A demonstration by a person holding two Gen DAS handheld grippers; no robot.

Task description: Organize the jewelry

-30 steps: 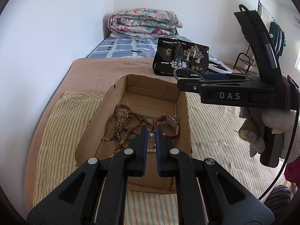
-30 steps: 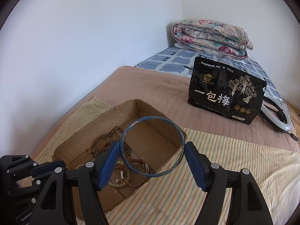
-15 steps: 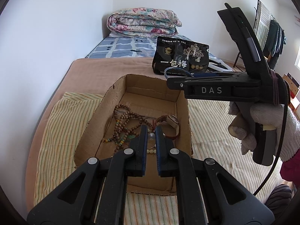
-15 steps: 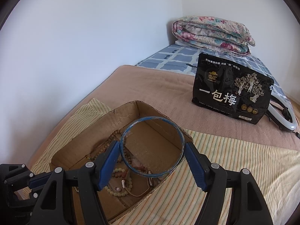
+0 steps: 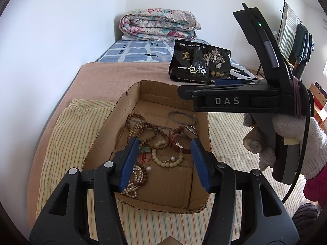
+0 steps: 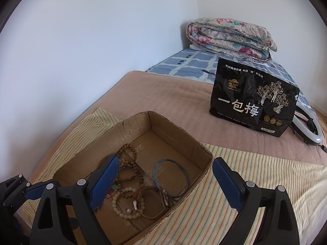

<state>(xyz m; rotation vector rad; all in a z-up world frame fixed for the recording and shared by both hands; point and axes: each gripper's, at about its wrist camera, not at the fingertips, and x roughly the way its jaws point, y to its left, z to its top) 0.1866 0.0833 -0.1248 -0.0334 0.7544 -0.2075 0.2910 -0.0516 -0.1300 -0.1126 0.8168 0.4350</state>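
An open cardboard box (image 5: 130, 102) (image 6: 179, 130) lies on a striped cloth on the bed. Inside it lie brown bead strands (image 5: 141, 128) (image 6: 128, 169), a pale bead bracelet (image 5: 166, 162) (image 6: 122, 206), a leather-strap watch (image 5: 184, 134) (image 6: 153, 202) and a thin blue bangle (image 5: 180, 116) (image 6: 170, 176). My left gripper (image 5: 164, 162) is open and empty just above the jewelry at the box's near end. My right gripper (image 6: 163, 183) is open and empty above the box; it also shows in the left wrist view (image 5: 224, 100), over the box's right wall.
A black snack bag (image 5: 200, 65) (image 6: 253, 102) stands behind the box on the tan blanket (image 6: 163, 94). A folded floral quilt (image 5: 159, 24) (image 6: 231, 36) lies at the bed's head by the white wall. A clothes rack (image 5: 294, 40) stands far right.
My right gripper opened and the blue bangle dropped from it into the box. My left gripper went from shut to open over the jewelry.
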